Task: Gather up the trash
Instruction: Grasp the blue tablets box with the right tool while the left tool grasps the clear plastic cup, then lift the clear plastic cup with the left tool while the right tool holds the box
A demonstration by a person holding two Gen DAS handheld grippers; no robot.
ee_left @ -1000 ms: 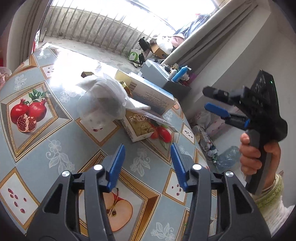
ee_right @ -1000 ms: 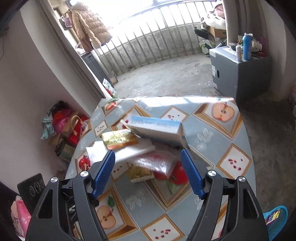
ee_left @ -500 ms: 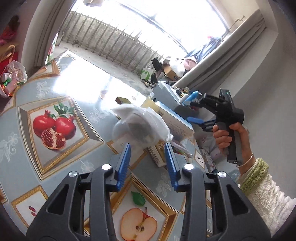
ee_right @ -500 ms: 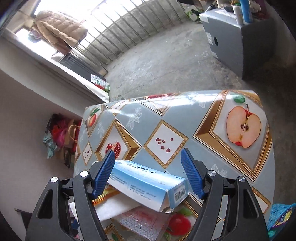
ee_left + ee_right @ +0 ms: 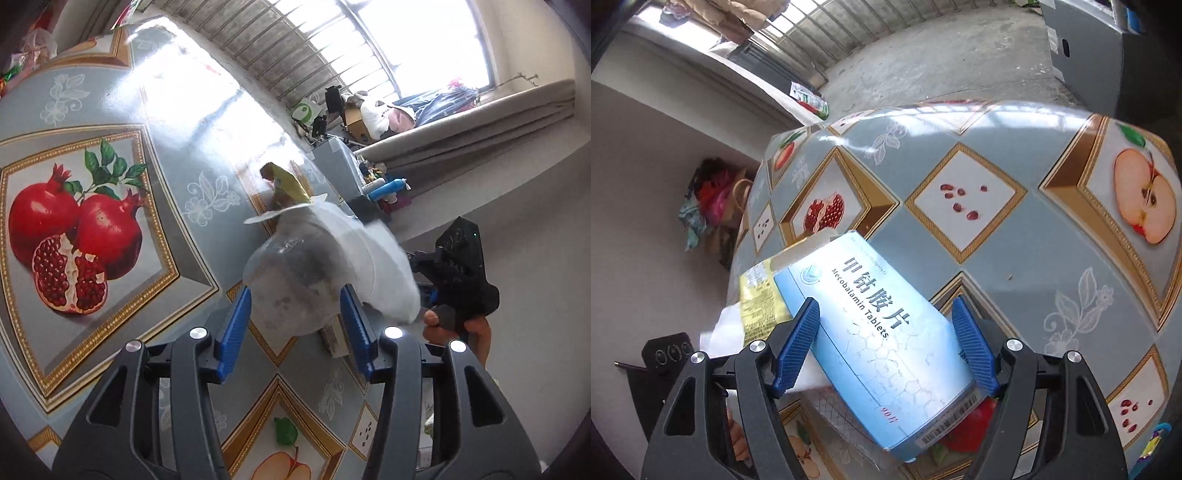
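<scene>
Both your grippers dropped onto trash pile since a second ago. Left gripper (image 5: 295, 325) now straddles bag (image 5: 295, 280), jaws opening, not pinching (earlier well short). Right gripper (image 5: 886, 343) released, box (image 5: 875, 339) between fingers on bench (image 5: 1015, 236). Both grabs pending.

This is a home. A table (image 5: 1015, 258) wears a shiny cloth with pictures of apples and pomegranates. A big window with bars (image 5: 369, 55) lets in sun, with a long curtain (image 5: 480, 125) beside it. Coats (image 5: 713, 14) hang up, and bags (image 5: 713, 199) sit on the floor.
</scene>
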